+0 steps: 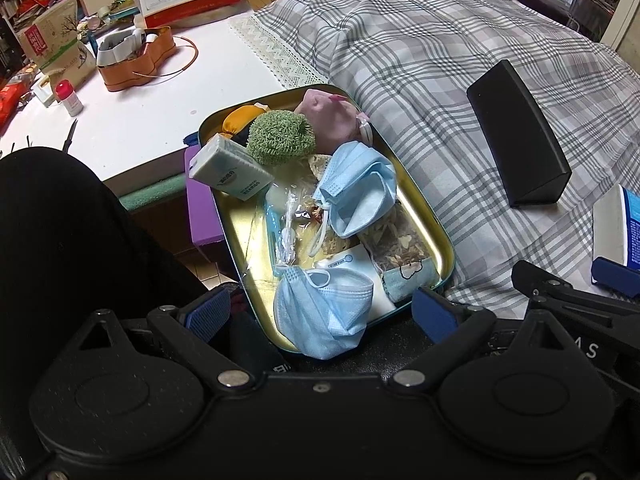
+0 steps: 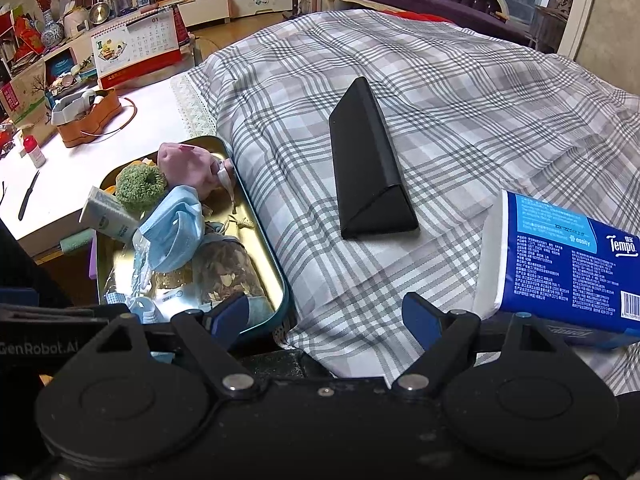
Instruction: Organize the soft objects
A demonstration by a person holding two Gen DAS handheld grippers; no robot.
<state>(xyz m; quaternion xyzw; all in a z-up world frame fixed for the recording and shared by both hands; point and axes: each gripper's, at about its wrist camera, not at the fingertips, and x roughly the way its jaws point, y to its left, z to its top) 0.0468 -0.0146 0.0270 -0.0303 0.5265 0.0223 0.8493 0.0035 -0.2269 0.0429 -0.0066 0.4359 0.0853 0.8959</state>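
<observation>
Desk: to your left, a smooth white top (image 1: 132,120) carries a tan leather tray (image 1: 138,60) and a card calendar (image 2: 136,46).
Tin: a rounded teal tin (image 1: 442,236), gold and shiny inside, sits between the desk and the plaid cloth (image 2: 460,120), its far corner on the cloth's lace hem.
Soft things: the tin holds a ribbed green scrubber (image 1: 276,138), a pink cloth pouch (image 1: 330,120), a tissue pack (image 1: 230,168) and two crumpled, pleated blue masks (image 1: 356,188) (image 1: 324,312).
Left gripper (image 1: 324,312): your jaws stand spread over the tin's near end, pinching nothing.
Case: a matte black wedge-shaped case (image 2: 370,168) lies on the cloth.
Right gripper (image 2: 324,316): your jaws stand spread over the cloth, empty.
Tissues: a glossy blue Tempo pack (image 2: 568,256) lies just right of it.
</observation>
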